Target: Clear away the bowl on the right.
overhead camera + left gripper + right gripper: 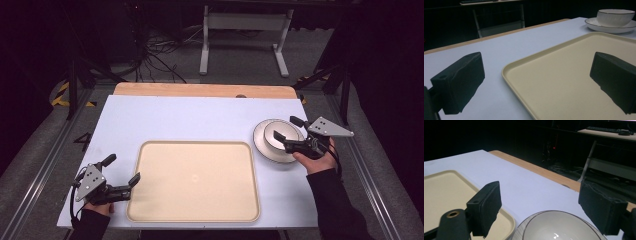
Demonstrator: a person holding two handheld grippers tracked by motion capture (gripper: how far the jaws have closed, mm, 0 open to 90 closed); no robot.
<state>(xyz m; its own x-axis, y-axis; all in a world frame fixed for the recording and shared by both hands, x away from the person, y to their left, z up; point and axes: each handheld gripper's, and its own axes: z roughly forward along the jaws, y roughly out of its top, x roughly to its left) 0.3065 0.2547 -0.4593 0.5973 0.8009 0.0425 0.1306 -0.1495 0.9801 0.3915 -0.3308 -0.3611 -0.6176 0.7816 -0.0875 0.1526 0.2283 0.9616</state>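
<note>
- We see our right gripper [285,129] poised over the bowl [283,135] with its jaws wide apart; one jaw is over the bowl, the other past its far rim, and nothing is pinched between them.
- Our left gripper [122,170] sits at the near left of the table, jaws wide too, one of them over the tray's left edge, holding nothing.
- The table [200,120] has a pale, matte, bluish-white top, with a strip of bare wood [200,90] along its far edge.
- A large cream tray [195,180] with rounded corners and a low raised rim lies in the near middle of the table.
- Beyond the table we see a grey floor, a tangle of dark cables [155,55] and the white legs of another bench [245,40]; the rest of the room is dark.
- The bowl is white with a thin dark line round its rim and faint ribbing on its outer wall [615,17].
- It stands in a white plate [262,145] of the same trim, at the right of the table, just beside the tray's far right corner.
</note>
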